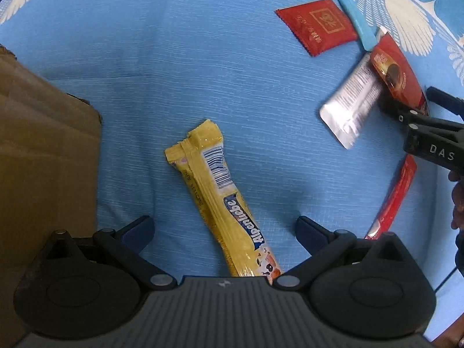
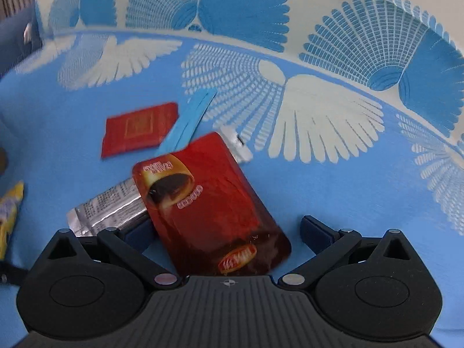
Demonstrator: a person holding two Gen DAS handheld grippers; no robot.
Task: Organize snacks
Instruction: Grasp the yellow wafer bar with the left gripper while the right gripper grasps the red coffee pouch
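Right now, at my far left, the brown cardboard box (image 1: 43, 145) sits on the blue patterned cloth (image 1: 203, 72), and I judge it is where the snacks belong. Next to it my left gripper (image 1: 224, 232) hangs with its fingers spread wide and empty, the long yellow candy stick pack (image 1: 220, 200) lying flat on the cloth between them, its lower end hidden under the gripper body. To take it well I should come down square across its width near the middle, so it does not pivot or sag when lifted. Further right lie a flat square red sachet (image 1: 317, 26), a thin light-blue strip (image 1: 352, 17) just beside it, and a silver foil packet (image 1: 353, 101), printed side up. My right gripper (image 2: 229, 232) is also spread open, with the glossy red coffee sachet (image 2: 208, 200) lying between its fingers and partly over the silver packet; the sachet appears tilted up from the cloth, though blur makes it hard to be sure whether anything touches it. I should close on the red one alone, clear of the foil beneath. At the right edge of the left view, a narrow red stick pack (image 1: 394, 200) is half cut off.
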